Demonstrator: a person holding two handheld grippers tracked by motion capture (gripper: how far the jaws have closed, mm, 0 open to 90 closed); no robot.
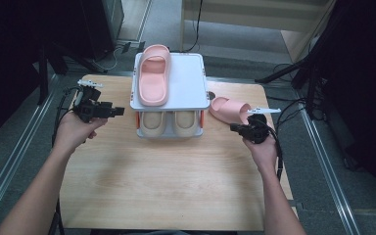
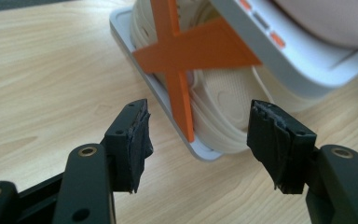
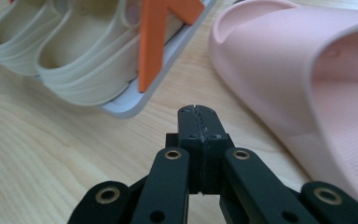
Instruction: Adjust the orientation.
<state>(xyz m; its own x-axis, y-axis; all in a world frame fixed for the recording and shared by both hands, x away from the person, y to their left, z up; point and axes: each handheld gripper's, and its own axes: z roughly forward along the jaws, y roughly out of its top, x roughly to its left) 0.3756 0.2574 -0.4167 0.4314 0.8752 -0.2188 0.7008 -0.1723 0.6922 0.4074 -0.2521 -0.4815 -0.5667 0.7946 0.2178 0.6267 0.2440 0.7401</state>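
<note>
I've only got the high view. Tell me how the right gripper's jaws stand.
Observer: In the right gripper view the right gripper is shut, pads pressed together with nothing between them.
Operator: Say where it sits against the loose pink slipper.
Observer: The pink slipper on the table lies just to that view's right of the jaws, apart from them.
Operator: Now report the left one.
Observer: The left gripper stands open, holding nothing; its jaws face the end of the shoe rack.
Operator: Describe that end of the rack.
Observer: An orange cross brace spans it, with a beige slipper behind on the lower shelf.
</note>
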